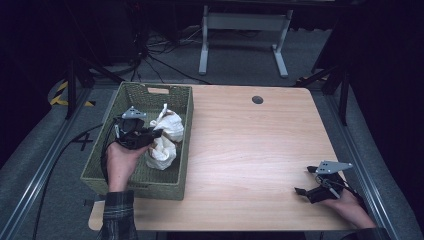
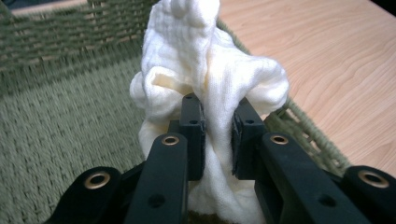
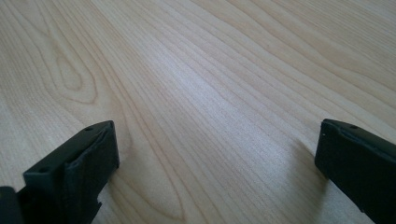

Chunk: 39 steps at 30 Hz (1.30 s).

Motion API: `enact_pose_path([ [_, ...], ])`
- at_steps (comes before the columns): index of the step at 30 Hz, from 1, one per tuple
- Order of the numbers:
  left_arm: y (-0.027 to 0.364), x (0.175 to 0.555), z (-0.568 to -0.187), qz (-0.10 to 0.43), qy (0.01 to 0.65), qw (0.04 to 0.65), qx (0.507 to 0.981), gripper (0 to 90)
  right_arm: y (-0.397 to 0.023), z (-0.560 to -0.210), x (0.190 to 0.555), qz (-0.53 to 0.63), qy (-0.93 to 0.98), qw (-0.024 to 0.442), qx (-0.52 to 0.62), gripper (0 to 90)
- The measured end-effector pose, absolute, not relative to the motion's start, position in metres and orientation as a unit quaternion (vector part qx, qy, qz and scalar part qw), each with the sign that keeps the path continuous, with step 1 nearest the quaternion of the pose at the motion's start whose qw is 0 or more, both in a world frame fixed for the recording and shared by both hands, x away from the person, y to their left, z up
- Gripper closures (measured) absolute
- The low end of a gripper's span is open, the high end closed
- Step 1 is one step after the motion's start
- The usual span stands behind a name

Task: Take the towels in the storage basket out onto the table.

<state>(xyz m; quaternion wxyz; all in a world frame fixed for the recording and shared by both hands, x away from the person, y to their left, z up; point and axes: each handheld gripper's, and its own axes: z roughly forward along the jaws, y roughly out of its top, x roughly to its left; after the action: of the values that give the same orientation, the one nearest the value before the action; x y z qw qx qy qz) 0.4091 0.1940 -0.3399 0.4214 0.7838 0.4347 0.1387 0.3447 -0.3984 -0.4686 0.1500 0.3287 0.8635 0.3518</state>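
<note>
A crumpled white cloth (image 1: 165, 137) sits in a green woven basket (image 1: 131, 97) at the table's left. My left gripper (image 1: 156, 133) is over the basket and shut on the white cloth (image 2: 210, 74); its two black pads pinch a fold of the fabric, which bunches up above them. The basket's floor and wall (image 2: 56, 93) lie behind the cloth. At the table's front right corner my right gripper (image 1: 306, 189) rests low over the wood. In the right gripper view the right gripper (image 3: 217, 144) is open, its jaws far apart with bare tabletop between them.
The wooden table (image 1: 250, 145) stretches wide between the basket and the right hand. A round cable hole (image 1: 257, 99) sits near its far edge. Beyond the table a white desk frame (image 1: 242, 30) and cables lie on grey floor.
</note>
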Motion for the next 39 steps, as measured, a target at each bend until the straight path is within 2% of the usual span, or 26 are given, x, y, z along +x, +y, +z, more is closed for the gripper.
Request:
enact_pose_path([
  [6, 0.193, 0.406, -0.323, 0.146, 0.421, 0.443, 0.778, 79.0, -0.398, -0.468, 0.345, 0.351, 0.864, 0.149, 0.329, 0.0],
  [20, 0.169, 0.402, -0.302, 0.113, 0.368, 0.523, 0.761, 79.2, -0.398, -0.468, 0.345, 0.350, 0.864, 0.148, 0.330, 0.0],
  [31, 0.141, 0.395, -0.288, 0.099, 0.310, 0.554, 0.766, 79.2, -0.398, -0.469, 0.347, 0.352, 0.864, 0.150, 0.326, 0.0],
  [39, 0.114, 0.397, -0.286, 0.085, 0.287, 0.551, 0.779, 79.1, -0.398, -0.469, 0.347, 0.352, 0.866, 0.148, 0.324, 0.0],
])
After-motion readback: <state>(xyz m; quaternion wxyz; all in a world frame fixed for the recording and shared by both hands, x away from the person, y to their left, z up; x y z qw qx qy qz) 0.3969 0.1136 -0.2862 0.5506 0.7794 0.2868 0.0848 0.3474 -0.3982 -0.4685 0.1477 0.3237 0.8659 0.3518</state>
